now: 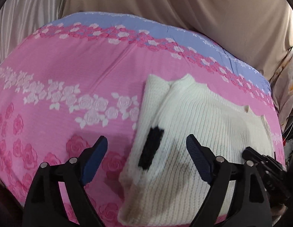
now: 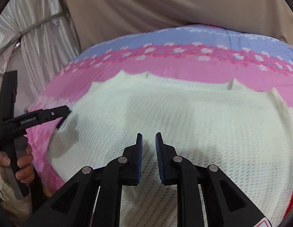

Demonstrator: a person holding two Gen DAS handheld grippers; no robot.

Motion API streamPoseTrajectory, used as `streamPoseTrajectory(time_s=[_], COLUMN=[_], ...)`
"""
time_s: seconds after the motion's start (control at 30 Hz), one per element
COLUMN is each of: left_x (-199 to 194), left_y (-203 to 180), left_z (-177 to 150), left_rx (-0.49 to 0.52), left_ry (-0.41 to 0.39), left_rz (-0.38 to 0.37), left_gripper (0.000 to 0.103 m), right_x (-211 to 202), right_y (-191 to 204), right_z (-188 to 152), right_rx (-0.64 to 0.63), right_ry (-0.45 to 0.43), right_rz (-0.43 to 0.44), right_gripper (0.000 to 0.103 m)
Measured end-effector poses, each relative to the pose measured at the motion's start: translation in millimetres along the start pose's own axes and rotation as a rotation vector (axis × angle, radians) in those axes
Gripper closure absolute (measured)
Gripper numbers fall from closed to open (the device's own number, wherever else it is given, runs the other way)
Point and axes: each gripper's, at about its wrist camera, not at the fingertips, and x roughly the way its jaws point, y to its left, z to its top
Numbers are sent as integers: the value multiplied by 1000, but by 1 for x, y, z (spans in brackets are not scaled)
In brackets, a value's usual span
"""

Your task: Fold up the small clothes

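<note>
A white knitted sweater (image 1: 193, 124) with a black patch (image 1: 151, 148) lies folded on the pink rose-print bed cover (image 1: 70, 71). My left gripper (image 1: 146, 145) is open wide, its fingers hovering over the sweater's left edge, holding nothing. In the right wrist view the sweater (image 2: 184, 117) fills the middle. My right gripper (image 2: 148, 141) hovers above it with the jaws a narrow gap apart and nothing between them. The left gripper also shows in the right wrist view (image 2: 61, 117), at the sweater's left edge. The right gripper's body shows at the right edge of the left wrist view (image 1: 263, 162).
Beige fabric (image 1: 184, 9) hangs behind the bed. Silvery pleated material (image 2: 38, 37) stands at the far left. The cover has a lilac band (image 1: 127, 22) along its far edge. A hand (image 2: 19, 162) grips the left tool's handle.
</note>
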Motion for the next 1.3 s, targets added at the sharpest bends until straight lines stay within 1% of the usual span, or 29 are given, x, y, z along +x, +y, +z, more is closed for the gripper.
streamPoseTrajectory(time_s=[0.07, 0.13, 0.17, 0.2, 0.23, 0.27, 0.3, 0.37, 0.47, 0.57, 0.63, 0.77, 0.8, 0.87, 0.93, 0.97, 1.0, 1.03, 1.07, 1.1, 1.13, 1.17, 1.2, 1.23, 1.27, 1.3], left_x=[12, 21, 20, 21, 22, 21, 18, 5, -24, -51, -59, -54, -48, -29, 4, 21, 34, 36, 27, 17, 4, -12, -25, -38, -49, -56], left_y=[3, 4, 1, -3, -7, -11, -16, -30, -61, -109, -148, -220, -238, -272, -303, -313, -317, -320, -319, -316, -312, -303, -293, -282, -270, -261], left_z=[-11, -18, -19, -18, -16, -13, -10, -3, 7, 15, 18, 8, 2, -15, -39, -53, -63, -70, -75, -78, -77, -74, -69, -65, -59, -53], left_rx=[-15, -42, -32, -17, -7, -7, -1, 26, 92, 188, 260, 381, 414, 479, 548, 570, 580, 595, 610, 623, 625, 607, 587, 568, 546, 526], left_ry=[52, 85, 54, 56, 59, 60, 58, 19, -59, -136, -159, -138, -122, -65, 33, 82, 112, 93, 49, 22, 1, -21, -46, -76, -105, -123], left_rz=[-17, -48, -33, -30, -37, -49, -59, -65, -120, -188, -251, -348, -365, -392, -372, -348, -331, -319, -305, -304, -327, -363, -386, -401, -397, -381], left_gripper=[20, 20, 21, 35, 45, 65, 73, 77, 79, 79, 79, 80, 80, 80, 79, 77, 73, 71, 69, 58, 50, 32, 20, 18, 17, 17], right_x=[3, 2, 0, -3, -8, -12, -17, -30, -50, -70, -86, -111, -117, -127, -136, -139, -143, -146, -150, -155, -159, -161, -163, -163, -163, -162], right_y=[4, 1, -1, -5, -9, -13, -17, -24, -37, -57, -74, -108, -117, -134, -150, -157, -164, -168, -172, -174, -174, -174, -172, -172, -171, -170], right_z=[-5, -3, -3, -4, -5, -6, -8, -14, -23, -28, -31, -41, -45, -54, -62, -66, -69, -72, -73, -73, -71, -67, -64, -58, -51, -44], right_rx=[-20, -8, 8, 29, 48, 70, 85, 103, 125, 170, 203, 285, 310, 347, 379, 397, 415, 428, 438, 438, 431, 419, 407, 393, 380, 375], right_ry=[-40, -33, -30, -30, -31, -32, -36, -56, -82, -103, -130, -174, -181, -186, -186, -184, -182, -181, -185, -192, -203, -212, -221, -231, -241, -248], right_rz=[-16, -2, 9, 20, 29, 41, 47, 39, 11, -11, -46, -122, -140, -176, -205, -218, -228, -234, -237, -238, -239, -236, -226, -205, -169, -128], right_gripper=[86, 86, 86, 86, 86, 84, 83, 76, 73, 72, 71, 71, 71, 70, 70, 70, 70, 70, 70, 70, 67, 62, 59, 54, 49, 47])
